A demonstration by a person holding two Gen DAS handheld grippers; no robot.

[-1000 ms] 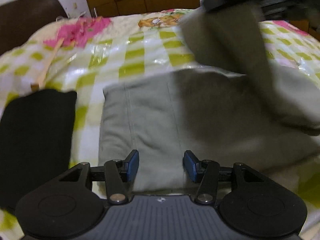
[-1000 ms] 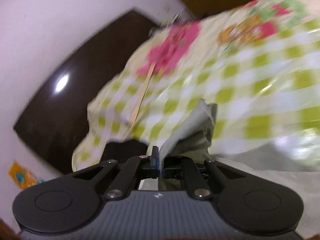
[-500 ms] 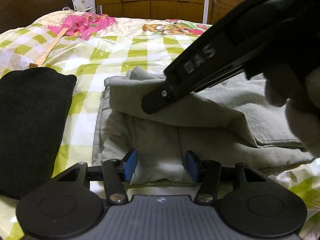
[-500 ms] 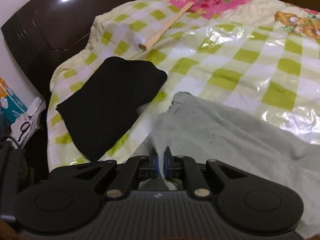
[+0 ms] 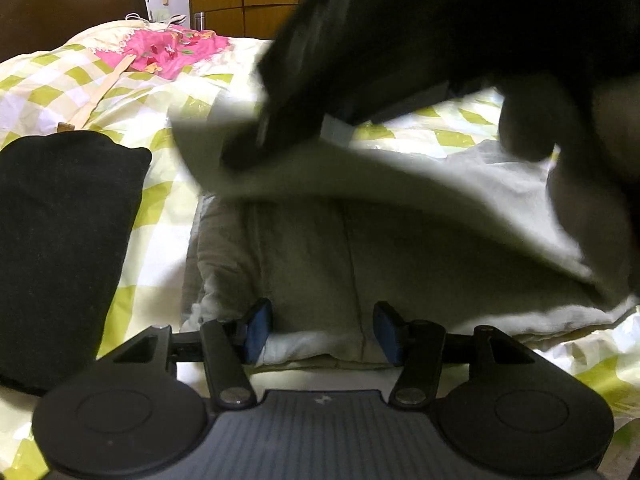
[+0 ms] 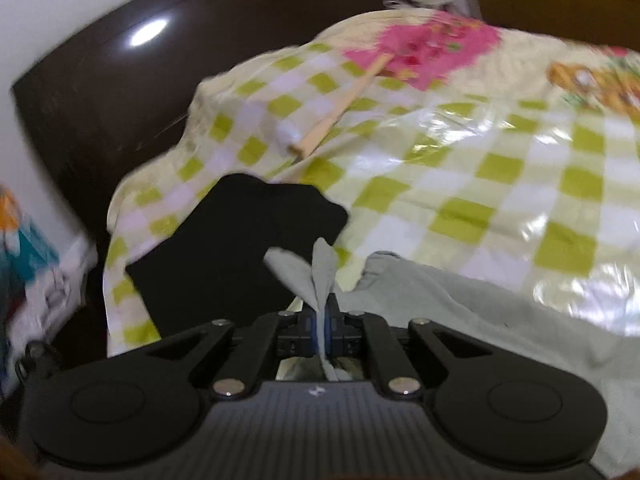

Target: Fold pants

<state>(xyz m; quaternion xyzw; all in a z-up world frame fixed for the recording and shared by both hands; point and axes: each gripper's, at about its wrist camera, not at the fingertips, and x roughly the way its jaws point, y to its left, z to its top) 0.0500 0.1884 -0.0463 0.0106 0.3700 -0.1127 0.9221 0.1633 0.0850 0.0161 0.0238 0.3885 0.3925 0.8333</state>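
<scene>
Left wrist view: nearest me is my left gripper, pointing down over the near hem of the grey pants; its jaws are easing apart, blue pads either side of the cloth edge and not pressing on it.
Pants, lower layer: I see them lying flat on the bed's checked cover, a lengthwise seam running away from me between the pads.
Pants, upper layer: a fold of the same cloth hangs lifted above the flat part, sagging across the middle of the picture (blurred).
Right gripper seen from here: a big dark shape crossing the top right, its tip at the raised fold's left corner; behind it a hand, in shadow.
Beside the pants: a black garment lies just to the left on the cover, apart from the grey cloth.
Further off: a wooden stick on the cover, then a pink patch, then wooden cupboard doors.
Right wrist view: my right gripper is clamped tight on a pinch of the grey pants, and a tuft sticks up beyond the pads.
Beyond that tuft: the black garment (partly under the tuft in this view), then the stick, then a dark headboard.
</scene>
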